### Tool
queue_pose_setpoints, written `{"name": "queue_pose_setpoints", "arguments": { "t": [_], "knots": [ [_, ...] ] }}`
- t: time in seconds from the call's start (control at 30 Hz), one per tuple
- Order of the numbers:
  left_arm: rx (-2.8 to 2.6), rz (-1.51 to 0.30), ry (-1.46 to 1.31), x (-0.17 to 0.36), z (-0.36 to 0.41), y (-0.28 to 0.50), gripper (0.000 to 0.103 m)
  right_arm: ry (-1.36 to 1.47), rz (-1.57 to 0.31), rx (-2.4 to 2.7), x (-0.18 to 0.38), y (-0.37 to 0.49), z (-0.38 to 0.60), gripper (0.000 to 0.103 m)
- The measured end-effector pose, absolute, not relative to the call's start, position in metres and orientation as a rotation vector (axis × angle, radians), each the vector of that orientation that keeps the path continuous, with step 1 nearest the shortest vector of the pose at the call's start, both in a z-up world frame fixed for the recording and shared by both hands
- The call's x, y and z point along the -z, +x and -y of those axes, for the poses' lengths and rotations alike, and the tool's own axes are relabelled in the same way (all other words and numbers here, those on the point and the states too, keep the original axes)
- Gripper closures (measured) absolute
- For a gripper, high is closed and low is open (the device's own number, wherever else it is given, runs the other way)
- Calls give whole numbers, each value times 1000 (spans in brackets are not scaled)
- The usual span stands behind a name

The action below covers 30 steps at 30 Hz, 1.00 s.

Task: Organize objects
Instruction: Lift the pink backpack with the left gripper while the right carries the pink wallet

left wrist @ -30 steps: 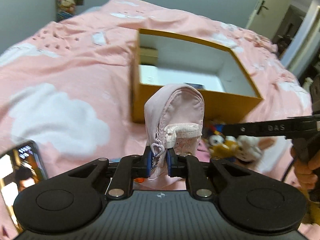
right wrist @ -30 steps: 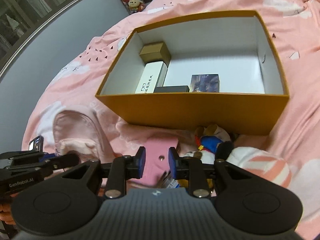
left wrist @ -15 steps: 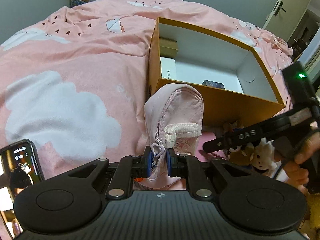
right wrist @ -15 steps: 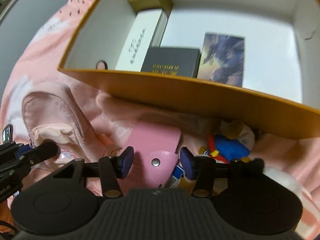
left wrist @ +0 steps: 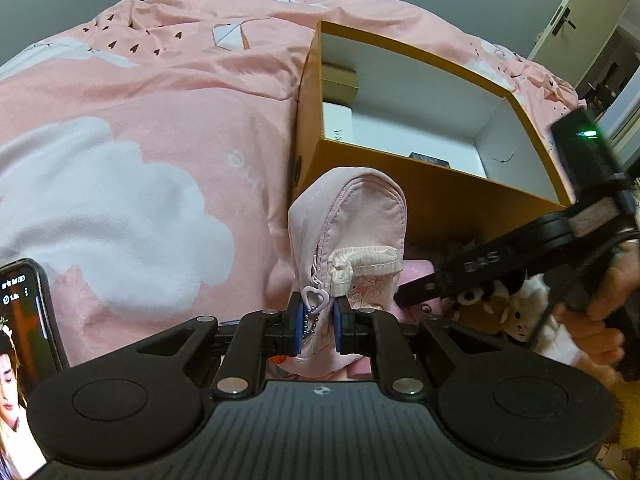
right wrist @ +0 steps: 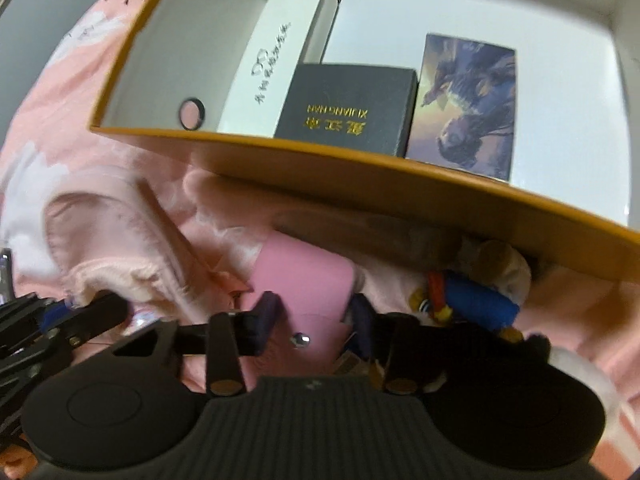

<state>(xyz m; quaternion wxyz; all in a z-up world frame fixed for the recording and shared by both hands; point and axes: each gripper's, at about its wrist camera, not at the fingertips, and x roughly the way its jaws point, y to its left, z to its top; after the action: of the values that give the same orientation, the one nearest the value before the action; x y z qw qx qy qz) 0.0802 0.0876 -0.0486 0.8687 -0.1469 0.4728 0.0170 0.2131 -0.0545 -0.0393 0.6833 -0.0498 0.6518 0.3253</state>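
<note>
On the far left of the left wrist view a smartphone with a lit screen (left wrist: 24, 344) stands at the frame's edge, over the pink bedspread with white cloud shapes (left wrist: 132, 184). Next rightward, the left gripper (left wrist: 316, 322) has its jaws pressed narrow on the lower end of a pale pink fabric zip pouch with a heart-shaped pull (left wrist: 348, 240), which stands up from the fingers with its long axis pointing toward the orange-walled, white-lined cardboard box (left wrist: 448, 204) just beyond it. To the right, the right gripper (right wrist: 316, 320) points steeply down with its fingers set either side of a flat pink snap-button wallet (right wrist: 304, 280) that lies on the bedding just in front of the box's near wall; its long axis runs away from the fingers toward the box, and the right hand is plainly the nearer to it. The jaws have just been closing around the wallet, but whether the pads press it yet I cannot tell. Beside it to the right lies a small plush toy in blue and red (right wrist: 472, 300). Against a second ago, the right gripper has tipped down and come close over the wallet, so the box now fills the top of its view, while the left gripper's hold on the pouch looks unchanged.
</note>
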Motion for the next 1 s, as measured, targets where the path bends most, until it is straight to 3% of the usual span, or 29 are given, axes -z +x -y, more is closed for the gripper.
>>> {"name": "queue_pose_setpoints", "arguments": {
  "t": [0.1,0.27,0.4,0.47,0.57,1.0],
  "knots": [
    [-45,-989,-307,50,-90,80,87,-75,-1427,-748,26,203,60,69],
    [-63,-984,-302,50,-92,79,87,32,-1353,-788,10,186,67,68],
    [-67,-986,-313,50,-95,78,87,139,-1402,-759,24,184,71,69],
    [-68,-987,-311,50,-94,76,87,180,-1419,-731,38,182,72,77],
    [-68,-983,-307,48,-93,73,87,206,-1393,-709,40,181,78,78],
    [45,-894,-337,5,-75,66,87,175,-1184,-776,-44,163,124,80]
  ]
}}
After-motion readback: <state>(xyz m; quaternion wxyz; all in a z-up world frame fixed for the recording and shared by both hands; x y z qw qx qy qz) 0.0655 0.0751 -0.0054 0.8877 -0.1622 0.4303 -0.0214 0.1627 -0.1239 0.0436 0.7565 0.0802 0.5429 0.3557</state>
